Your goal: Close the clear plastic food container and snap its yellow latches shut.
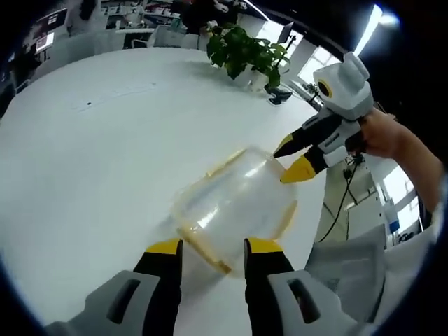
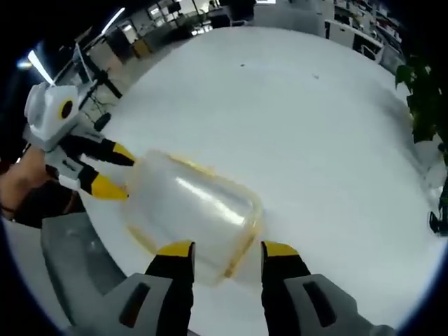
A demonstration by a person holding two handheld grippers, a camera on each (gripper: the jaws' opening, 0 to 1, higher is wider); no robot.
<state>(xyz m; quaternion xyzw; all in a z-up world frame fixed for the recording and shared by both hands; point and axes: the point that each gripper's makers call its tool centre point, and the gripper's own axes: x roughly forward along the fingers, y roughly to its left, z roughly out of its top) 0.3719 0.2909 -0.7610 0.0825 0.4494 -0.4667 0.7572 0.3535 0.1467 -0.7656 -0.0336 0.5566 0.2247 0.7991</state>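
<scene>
The clear plastic food container [image 1: 234, 206] with a yellow rim lies on the white table [image 1: 105, 154], between my two grippers. My left gripper [image 1: 214, 246] is open, its yellow tips on either side of the container's near edge. My right gripper [image 1: 290, 159] comes in from the right, open, with its tips at the container's far end. In the right gripper view the container [image 2: 192, 206] sits just ahead of my right gripper [image 2: 227, 250], and the left gripper [image 2: 115, 171] touches its far left end. I cannot make out the latches' state.
A potted plant [image 1: 245, 52] stands at the far side of the table, and its leaves [image 2: 423, 91] show at the right edge of the right gripper view. A grey chair [image 1: 350, 262] stands off the table edge beside the container. A person's hand [image 1: 385, 133] holds the right gripper.
</scene>
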